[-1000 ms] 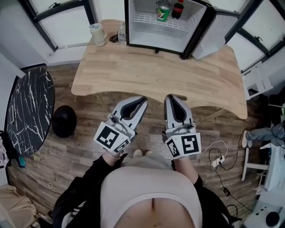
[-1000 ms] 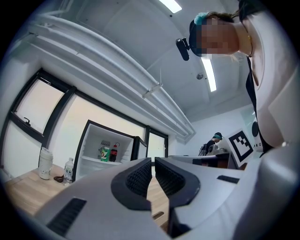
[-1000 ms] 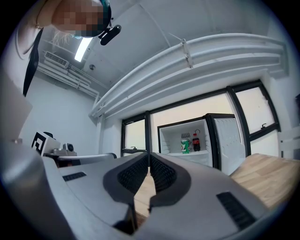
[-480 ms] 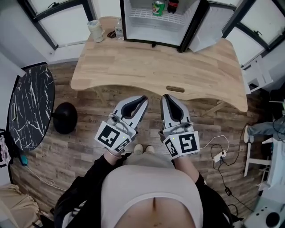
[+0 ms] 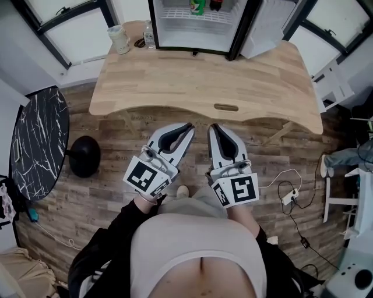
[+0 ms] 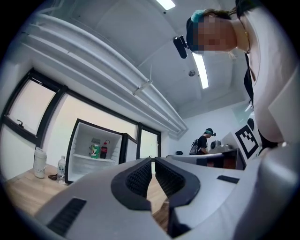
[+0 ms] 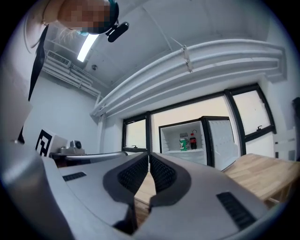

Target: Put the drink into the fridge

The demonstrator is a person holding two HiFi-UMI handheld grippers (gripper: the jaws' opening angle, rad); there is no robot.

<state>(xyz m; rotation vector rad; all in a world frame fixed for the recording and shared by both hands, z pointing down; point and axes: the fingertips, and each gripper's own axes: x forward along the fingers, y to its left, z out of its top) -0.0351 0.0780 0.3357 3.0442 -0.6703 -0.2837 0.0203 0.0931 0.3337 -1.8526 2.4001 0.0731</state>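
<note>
Left of the fridge (image 5: 192, 36), a pale cup (image 5: 118, 39) and a clear water bottle (image 5: 149, 36) stand at the back of the table (image 5: 204, 81), clear of the fridge's mouth and likely not part of this job. Inside the fridge, on its upper shelf, a green can (image 5: 197, 6) stands upright just left of a dark cola bottle (image 5: 215, 4), so the drink looks stowed already. Right of the fridge its door (image 5: 265, 26) stands swung open, probably the one thing left to see to. Well in front of the fridge, off the table's near edge, the left gripper (image 5: 185, 129) has its jaws closed together on nothing. Beside it the right gripper (image 5: 213, 129) is likewise closed and empty. Both point toward the fridge, which suits hands with nothing left to carry
</note>
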